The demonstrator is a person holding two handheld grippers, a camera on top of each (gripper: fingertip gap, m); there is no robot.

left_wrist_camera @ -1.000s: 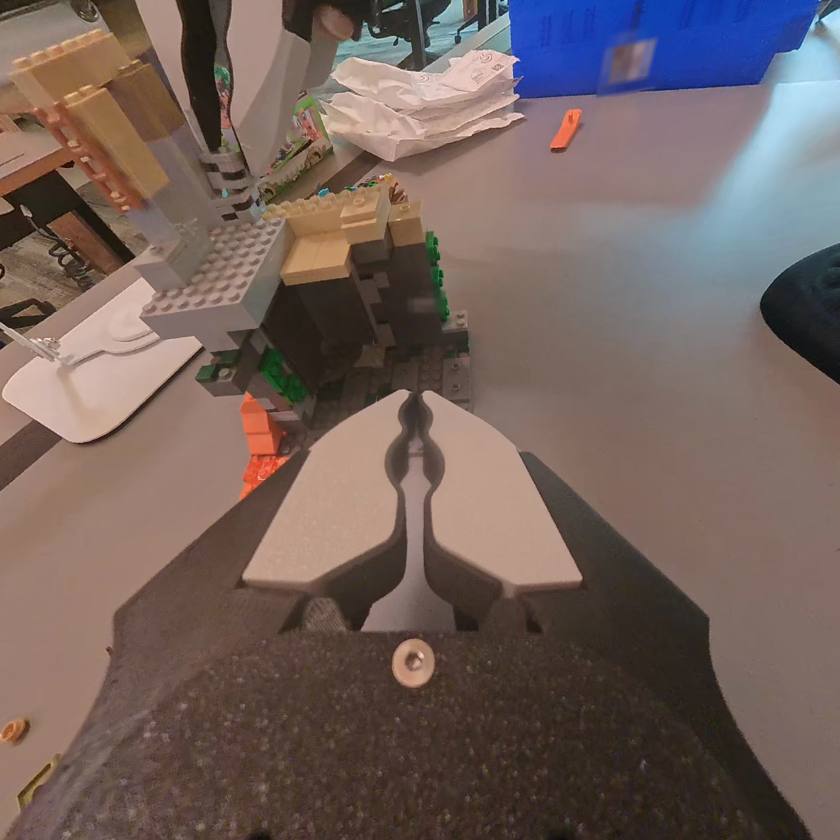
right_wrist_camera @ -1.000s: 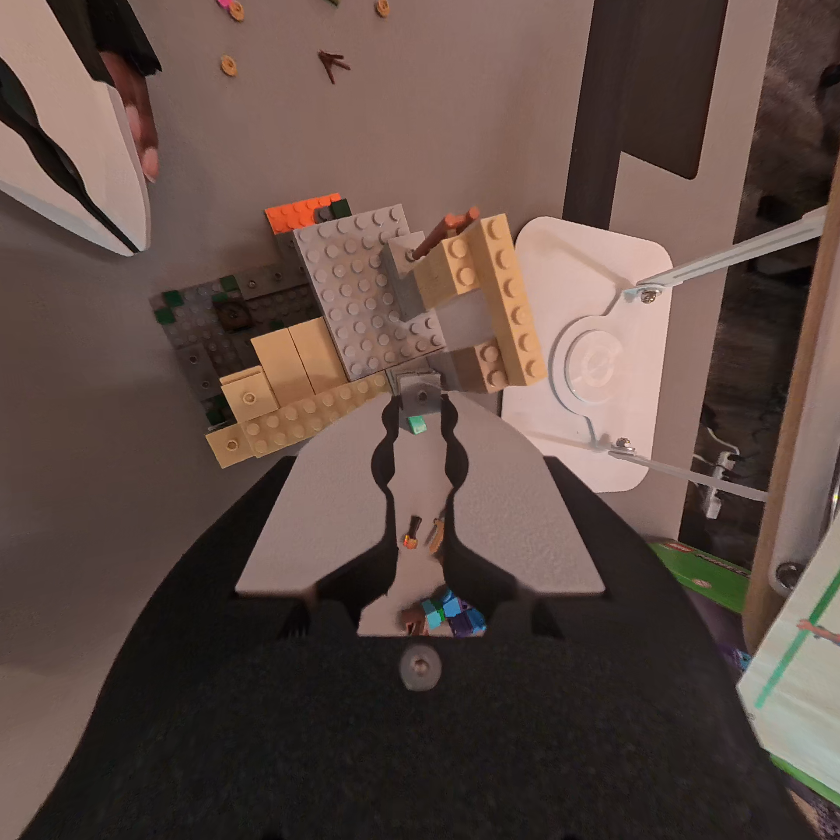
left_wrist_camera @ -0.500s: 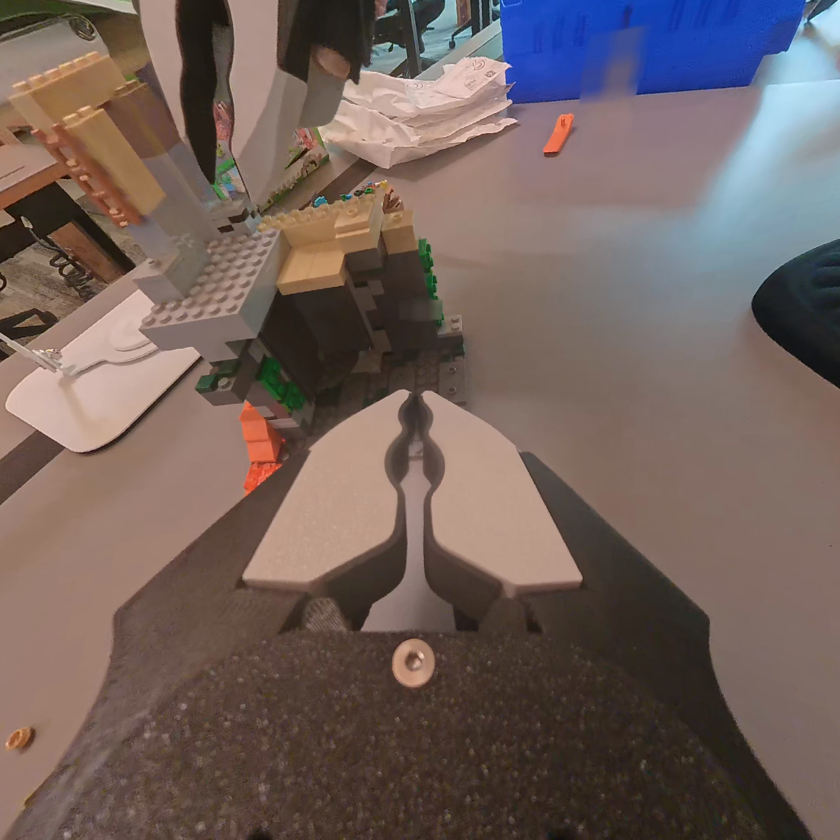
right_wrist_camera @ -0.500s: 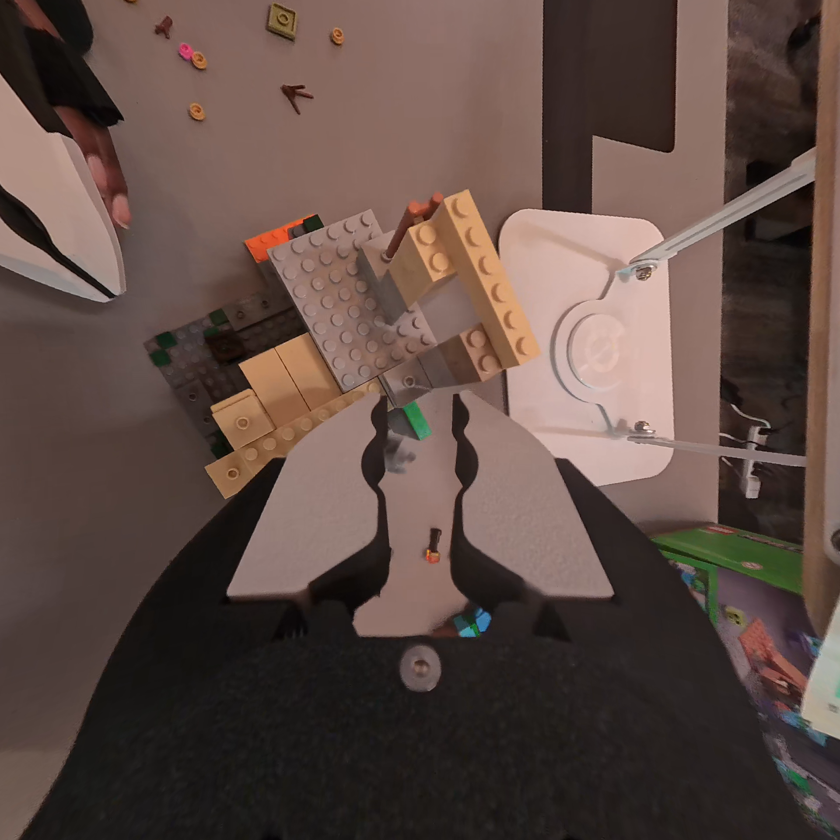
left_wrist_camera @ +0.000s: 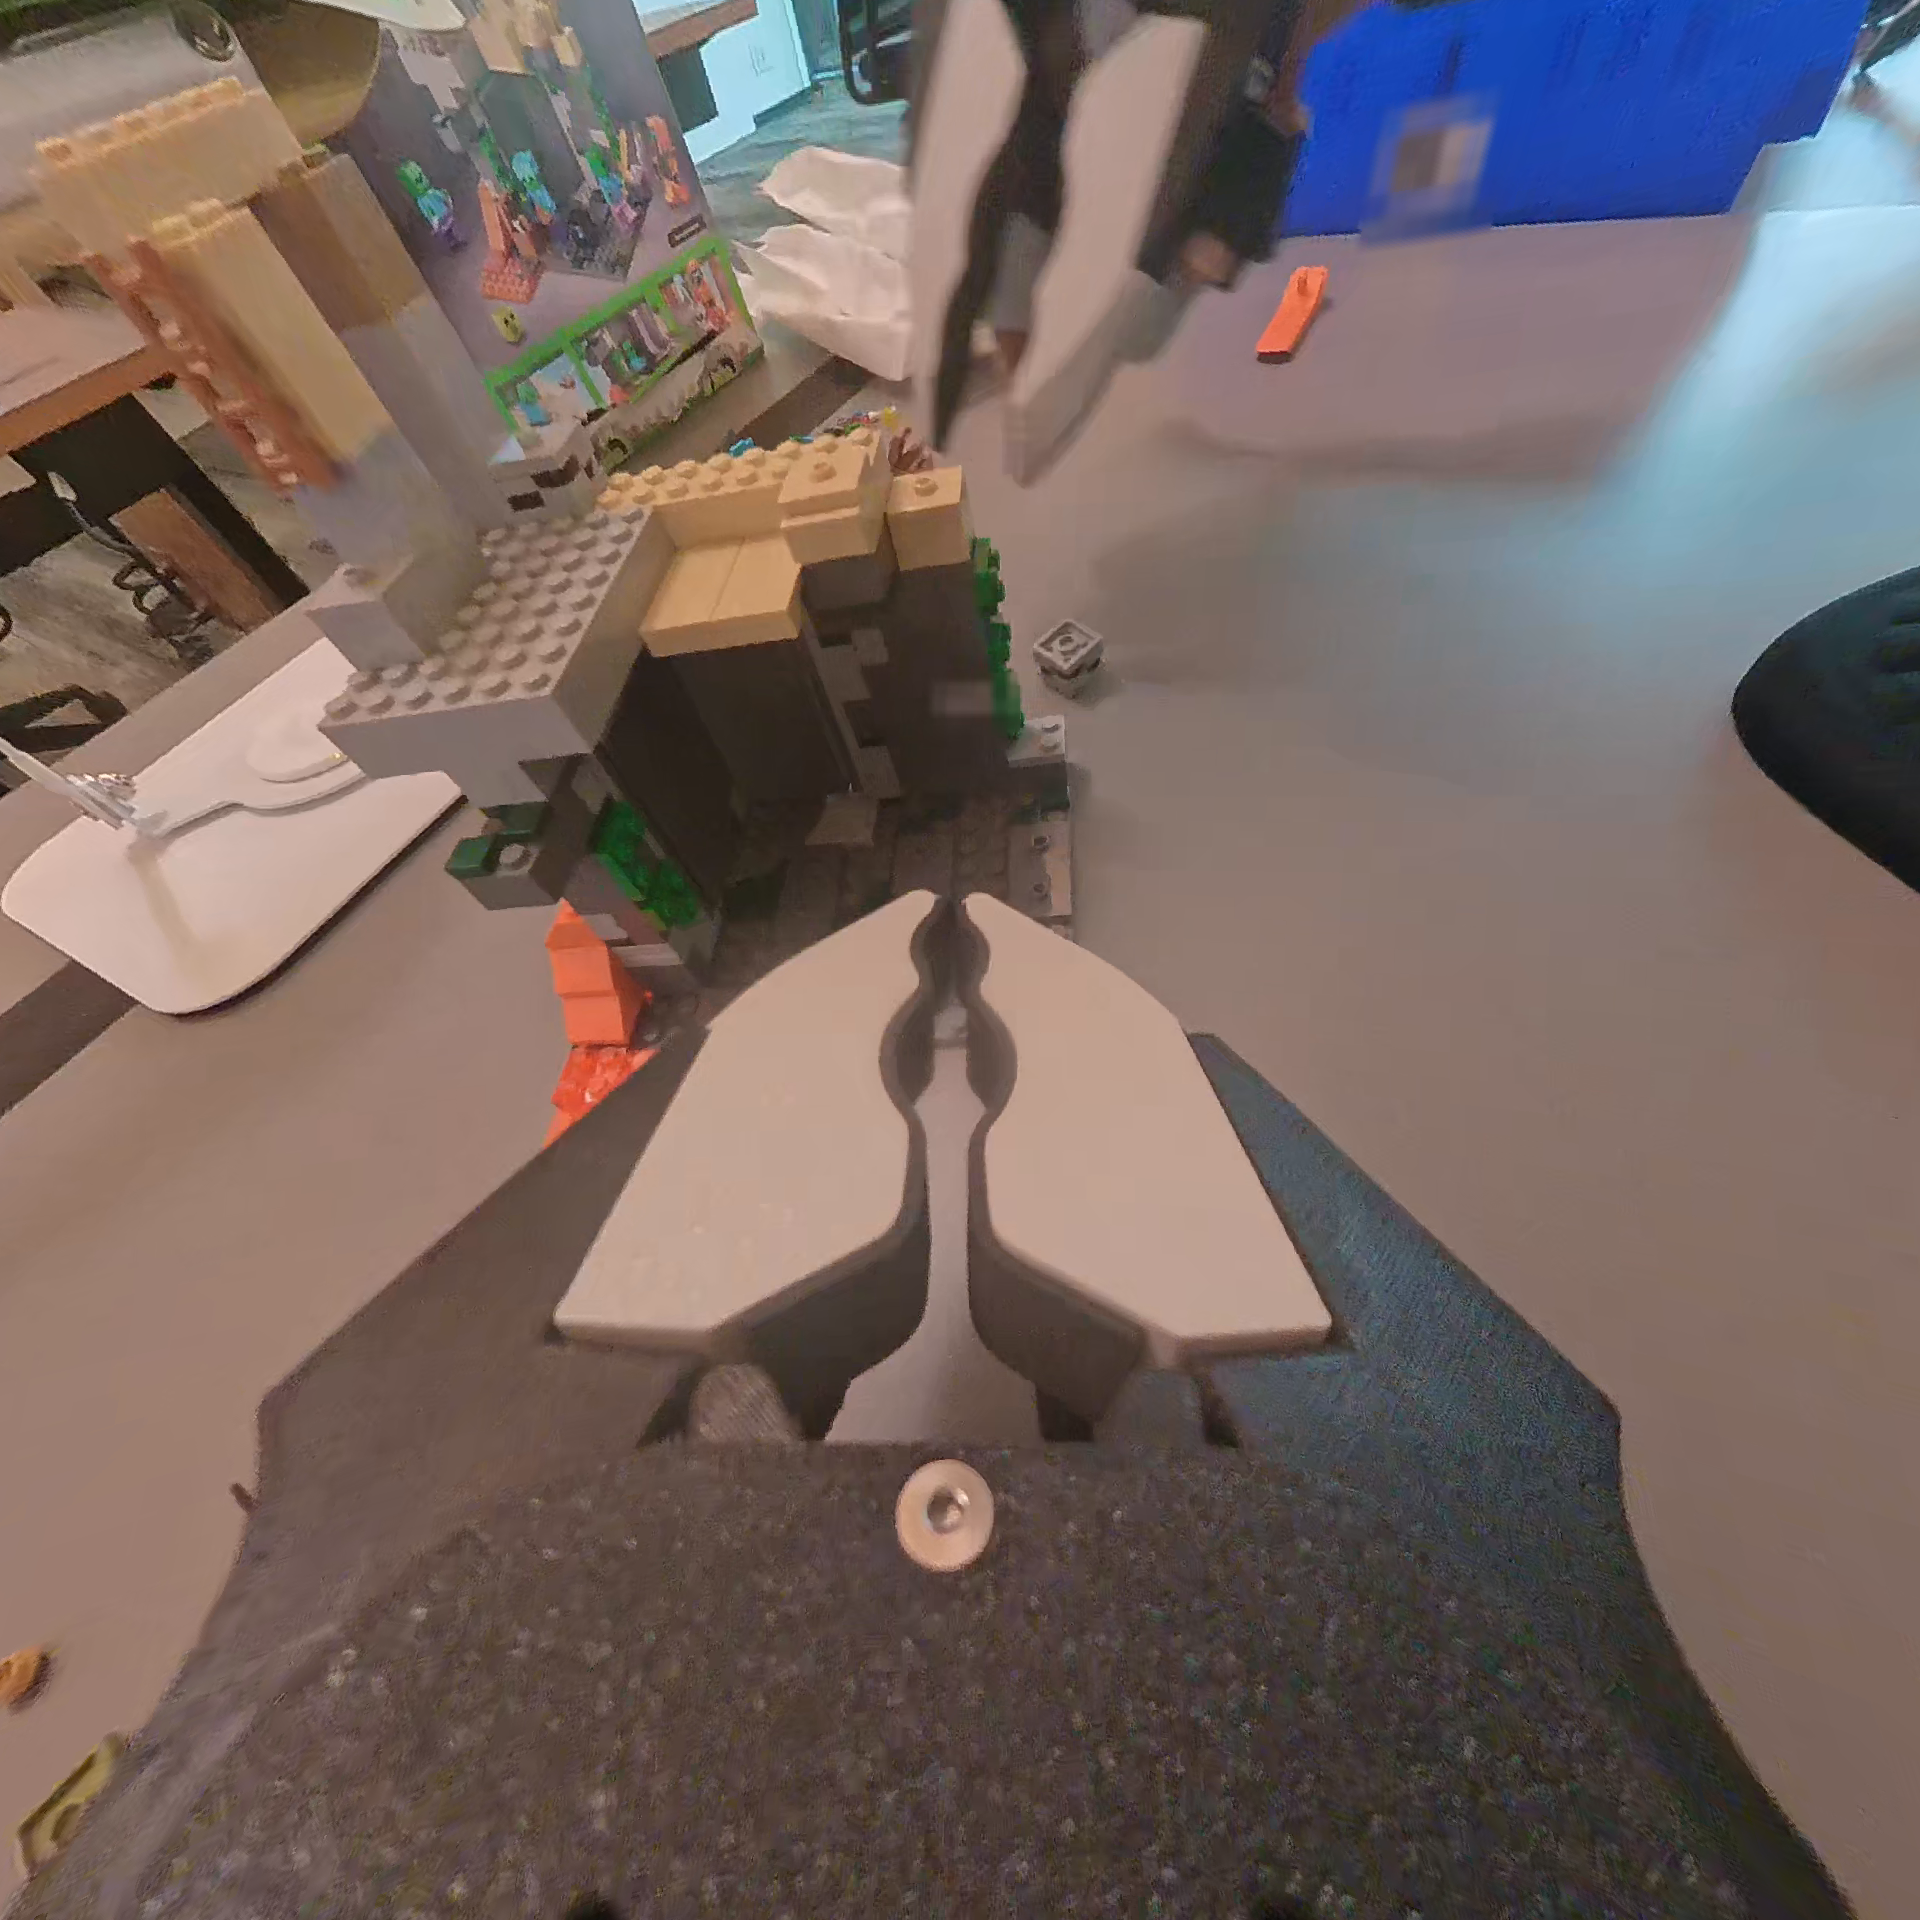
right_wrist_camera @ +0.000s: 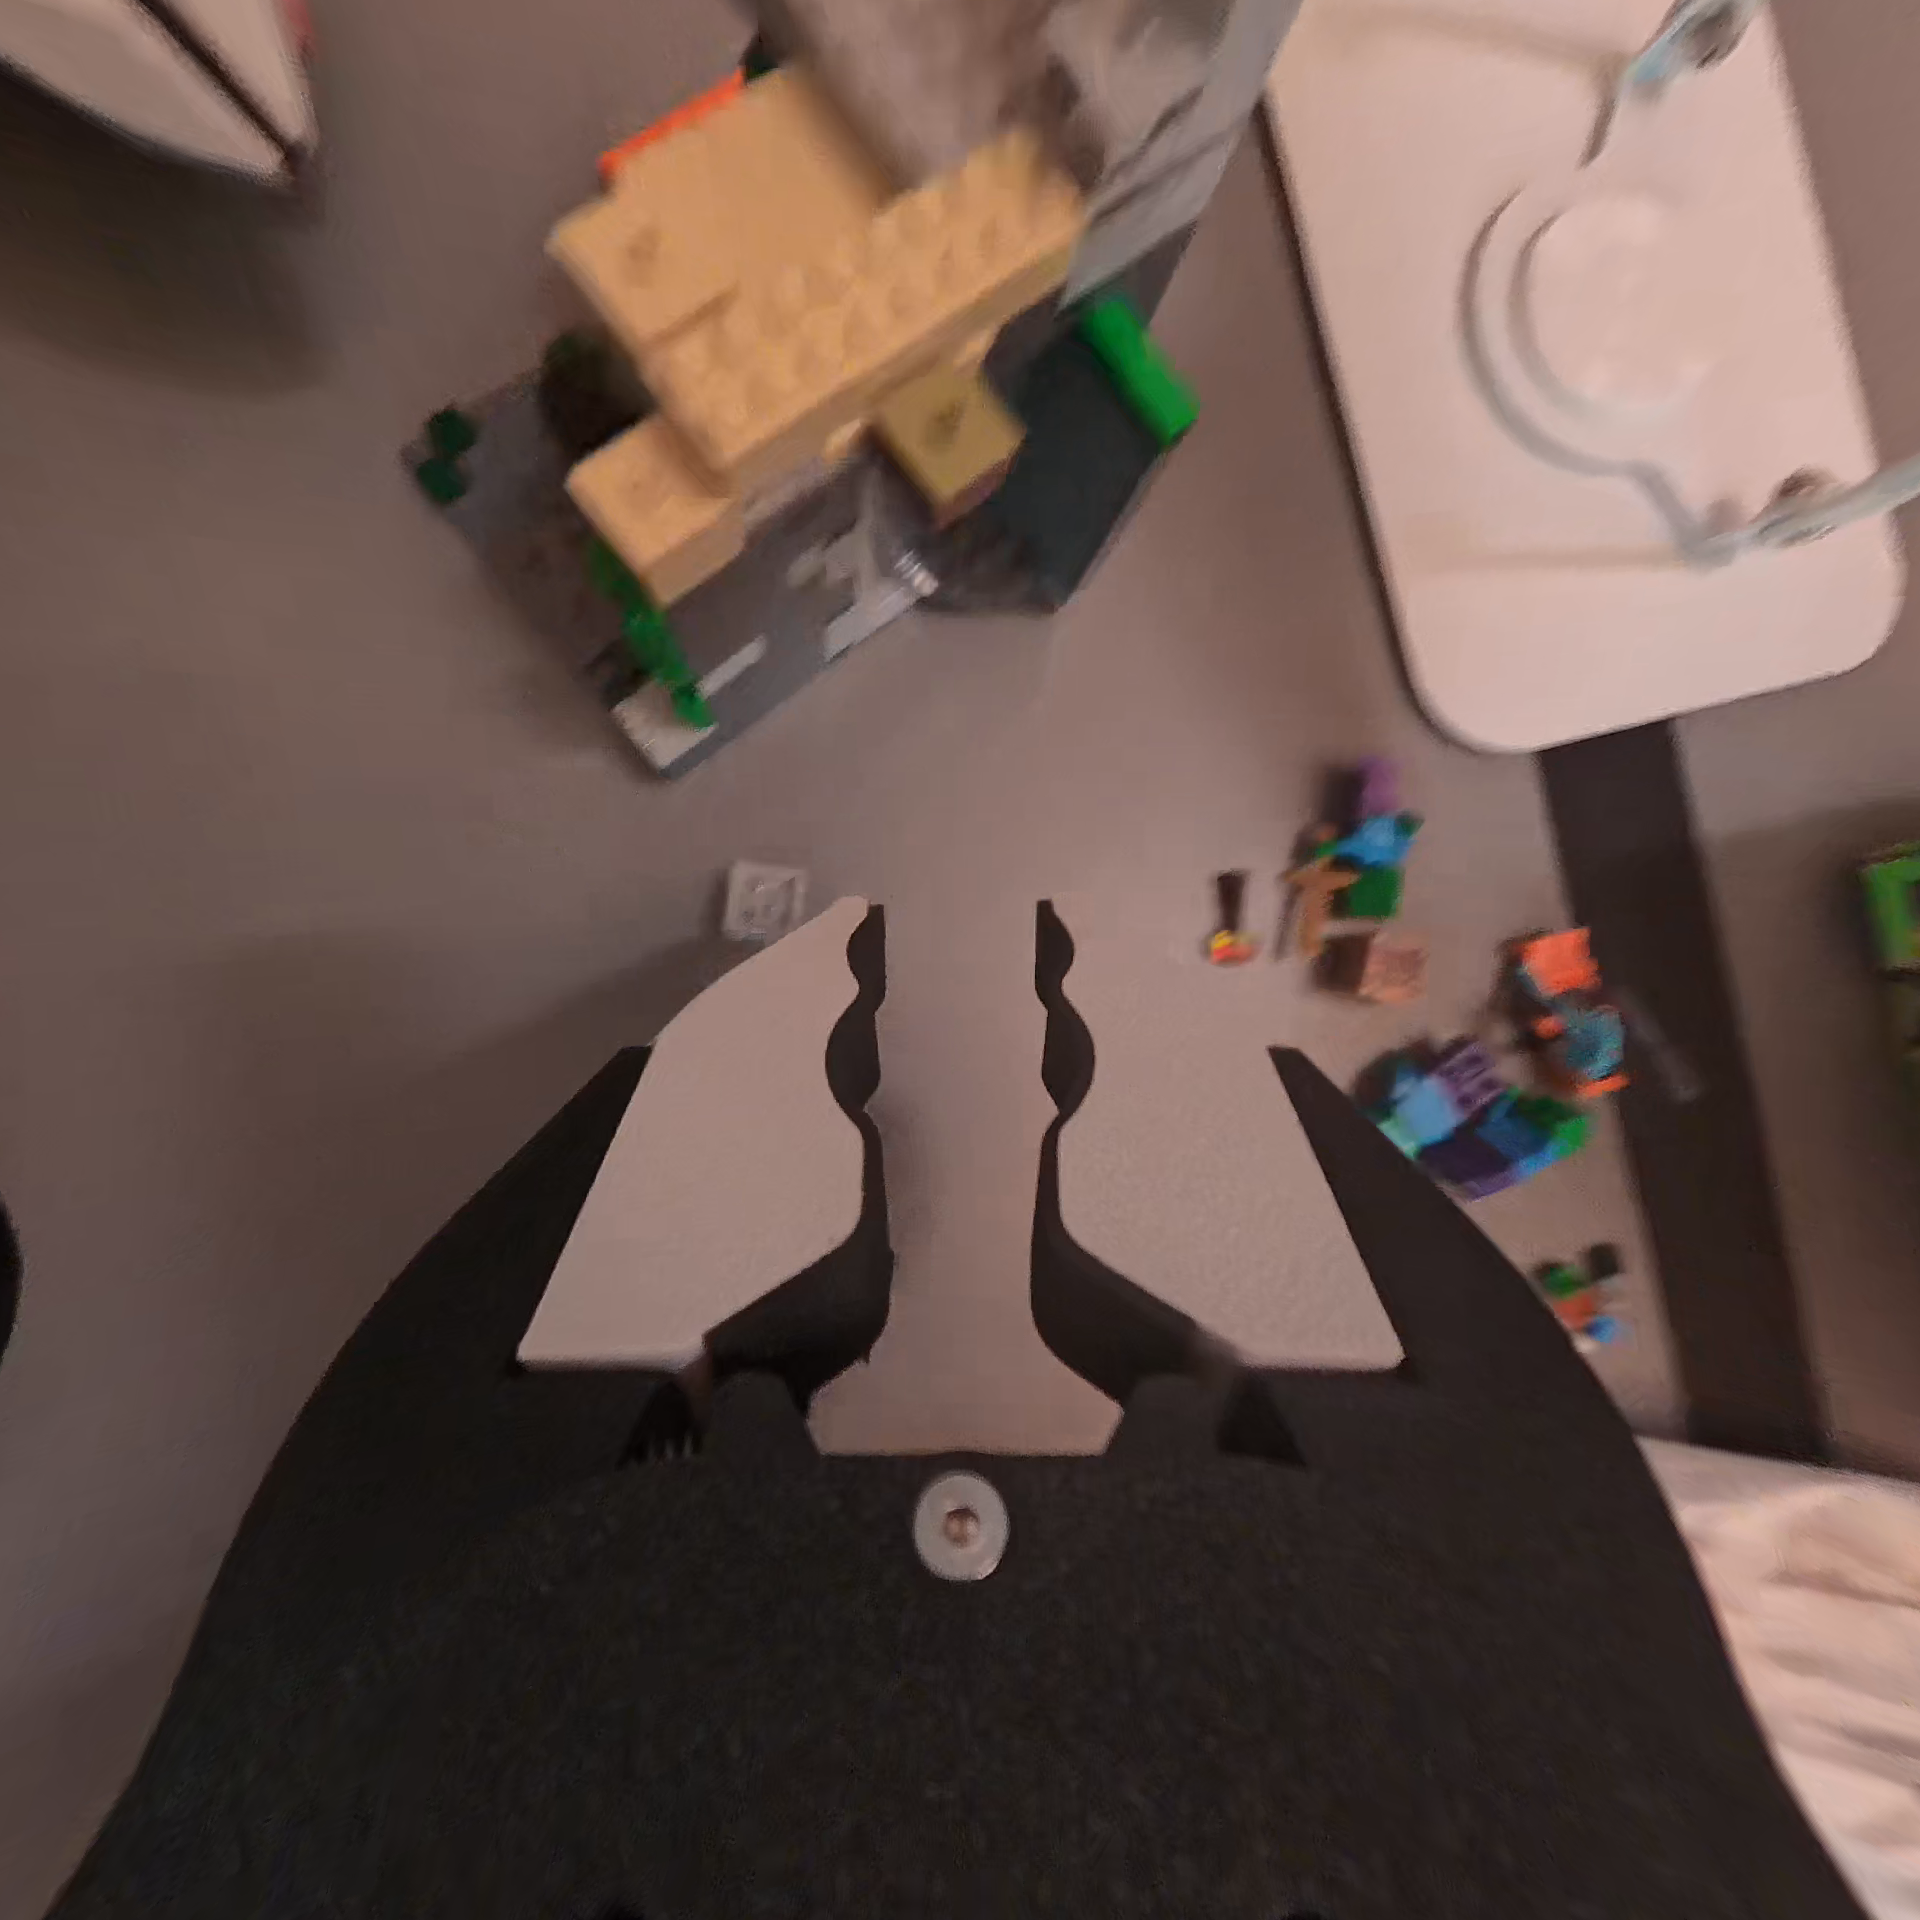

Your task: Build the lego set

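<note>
The lego build (left_wrist_camera: pixel 717 665) stands on the grey table, with a grey studded plate, tan bricks, dark walls, green bits and orange blocks at its foot. My left gripper (left_wrist_camera: pixel 951 914) is shut, its tips at the near edge of the build's base plate. My right gripper (right_wrist_camera: pixel 956 914) is open and empty above the table; it shows in the left wrist view (left_wrist_camera: pixel 997 416) beyond the build. A small grey piece (left_wrist_camera: pixel 1068 657) lies on the table right of the build, and in the blurred right wrist view (right_wrist_camera: pixel 767 902) it is beside my left fingertip. The build (right_wrist_camera: pixel 831 416) is ahead.
A white stand base (left_wrist_camera: pixel 208 862) lies left of the build. The lego box (left_wrist_camera: pixel 582 239), white bags (left_wrist_camera: pixel 831 270), an orange separator (left_wrist_camera: pixel 1291 312) and a blue bin (left_wrist_camera: pixel 1558 104) are behind. Minifigures and small parts (right_wrist_camera: pixel 1455 1039) lie at right. A black object (left_wrist_camera: pixel 1849 727) is far right. One gripper's finger ends stand about 15 cm off the other's. The black object (left_wrist_camera: pixel 1849 727) is about 20 cm from both grippers' fingertips.
My right gripper opened and moved off the top of the build to the far side. The small grey piece it held now lies on the table. My left gripper has barely moved.
</note>
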